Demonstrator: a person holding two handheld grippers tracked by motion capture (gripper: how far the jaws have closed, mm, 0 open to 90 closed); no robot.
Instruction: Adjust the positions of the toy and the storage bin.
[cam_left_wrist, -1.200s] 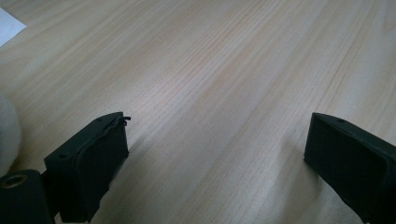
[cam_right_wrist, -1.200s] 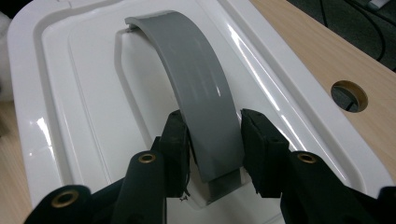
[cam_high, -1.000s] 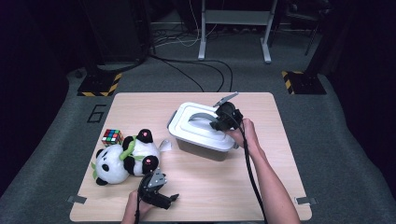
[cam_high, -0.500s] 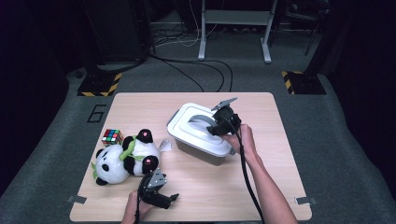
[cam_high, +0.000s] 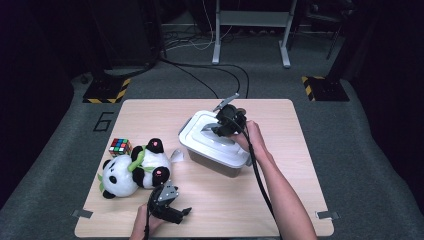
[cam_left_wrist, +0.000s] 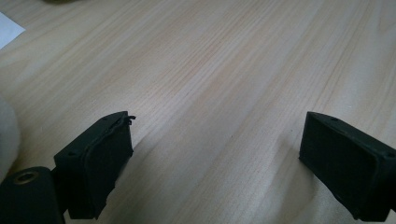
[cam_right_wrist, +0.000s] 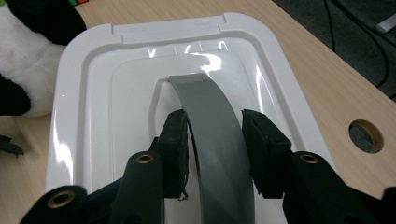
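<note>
Right tongs (cam_right_wrist: 215, 154) around grey handle (cam_right_wrist: 215, 121)

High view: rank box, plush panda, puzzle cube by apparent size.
1. White lidded box, largest.
2. Plush panda: close to the box in footprint and nearer the camera, so this ranking is unsure.
3. Puzzle cube, clearly smallest.

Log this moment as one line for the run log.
right hand-held gripper: jaws just closing around grey handle of white box lid | left hand-held gripper: open over table
</note>
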